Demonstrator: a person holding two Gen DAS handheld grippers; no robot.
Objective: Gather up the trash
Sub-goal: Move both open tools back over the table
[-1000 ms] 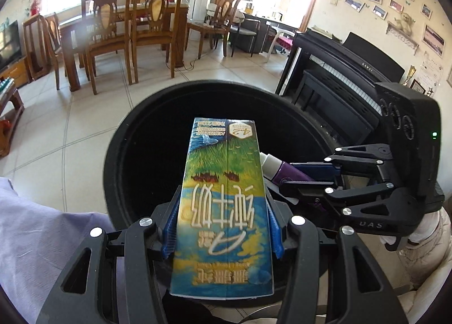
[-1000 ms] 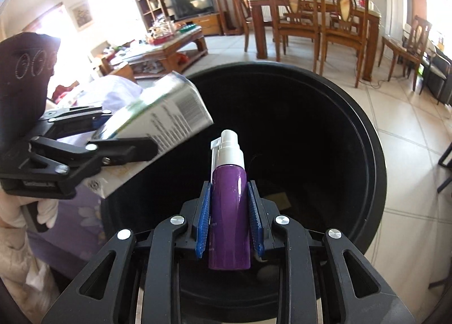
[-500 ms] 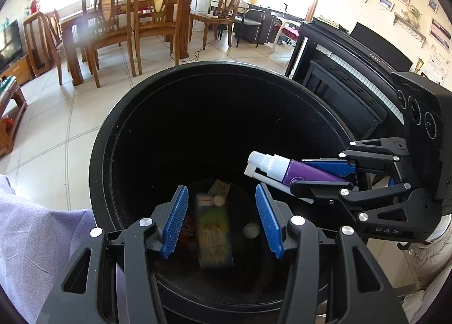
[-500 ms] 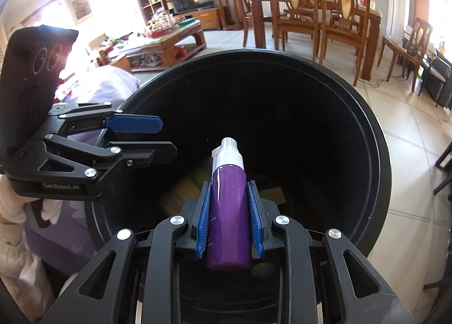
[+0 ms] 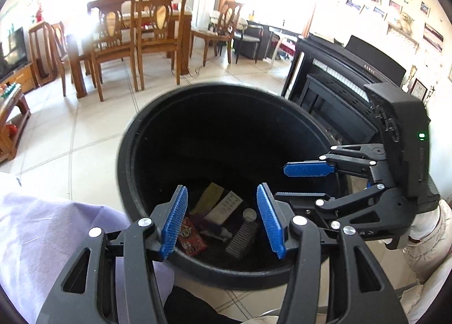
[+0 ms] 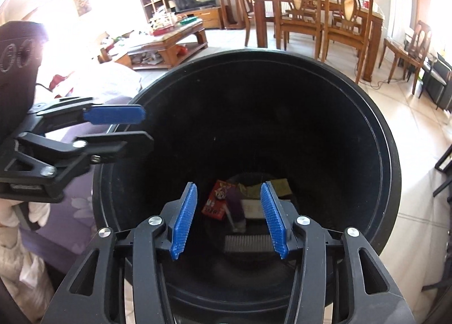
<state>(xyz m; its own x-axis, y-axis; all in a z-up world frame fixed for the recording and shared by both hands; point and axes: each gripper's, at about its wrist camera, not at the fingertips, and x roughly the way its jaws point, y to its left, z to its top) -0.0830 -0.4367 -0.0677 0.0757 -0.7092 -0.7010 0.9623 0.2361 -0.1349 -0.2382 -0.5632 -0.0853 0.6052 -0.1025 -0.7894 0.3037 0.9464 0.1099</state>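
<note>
Dropped since a second ago: milk carton (image 5: pixel 242 235) and purple spray bottle (image 6: pixel 235 205), now lying at the bottom of the black trash bin (image 6: pixel 387 160). Left tongs (image 5: pixel 222 222) and right tongs (image 6: pixel 229 221) just opened wide, released, empty. Ready, probably, for fetching more trash.

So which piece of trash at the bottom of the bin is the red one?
The snack packet with white cartoon print, lying at the left of the pile in the black bin. The bottle beside it is purple; the others are pale or grey.
</note>
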